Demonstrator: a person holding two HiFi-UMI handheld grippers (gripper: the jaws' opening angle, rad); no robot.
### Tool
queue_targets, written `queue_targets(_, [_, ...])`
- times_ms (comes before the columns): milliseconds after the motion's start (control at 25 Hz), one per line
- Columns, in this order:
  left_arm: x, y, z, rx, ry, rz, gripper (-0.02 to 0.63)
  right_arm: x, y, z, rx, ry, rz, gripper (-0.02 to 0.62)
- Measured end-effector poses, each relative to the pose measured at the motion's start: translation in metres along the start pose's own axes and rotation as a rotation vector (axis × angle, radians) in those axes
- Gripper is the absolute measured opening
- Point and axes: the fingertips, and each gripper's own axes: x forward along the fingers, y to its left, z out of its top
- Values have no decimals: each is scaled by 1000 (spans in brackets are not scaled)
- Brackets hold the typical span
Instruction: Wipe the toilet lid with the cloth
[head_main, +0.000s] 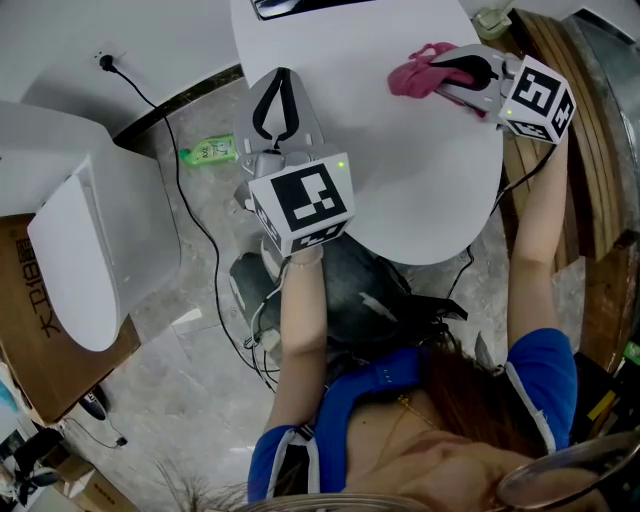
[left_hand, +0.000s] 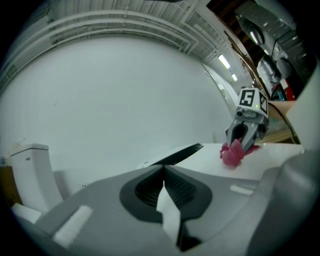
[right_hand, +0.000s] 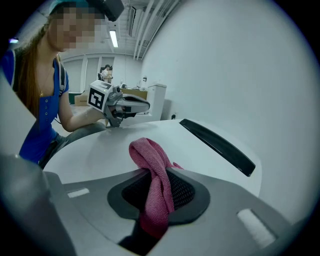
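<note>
- A green bottle (head_main: 209, 151) lies on the floor, just left of the white toilet lid (head_main: 400, 190).
- The left gripper (head_main: 282, 82) is at the lid's left edge, its jaws closed together, apparently on nothing.
- The pink cloth (head_main: 412, 76) lies on the lid's far right part, pinched by the right gripper (head_main: 455, 72).

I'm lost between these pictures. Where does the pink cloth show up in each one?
Head view: pink cloth upper right, on the toilet lid.
Left gripper view: cloth small, right of centre.
Right gripper view: cloth bottom centre, pinched by the right gripper.
Shared landmark: the black strip at the lid's back edge.
</note>
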Motion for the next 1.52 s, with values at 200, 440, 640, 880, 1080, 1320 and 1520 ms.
queue_targets(200, [1,0,-1,-1,1,0,3,-9,-3,-9,18,-13,-23,75])
queue_targets(440, [2,4,-2,-9,3,1,3,-15,-7,-15,38,-28,-47,75])
queue_targets(640, [1,2,-2,-9,1,1,3,-20,-8,-19,36,-41,-65,75])
queue_targets(880, [1,2,-3,-15,0,-1,3,-18,-7,-19,14,-42,-91,75])
queue_targets(1080, [1,2,-2,-16,0,-5,3,-18,-6,-18,2,-41,-99,71])
queue_targets(1320, [1,1,-2,-12,-3,-5,3,-18,-4,-18,-8,-43,-121,70])
queue_targets(1520, [0,0,0,-8,-6,-7,3,-20,-2,-18,-18,-54,-138,69])
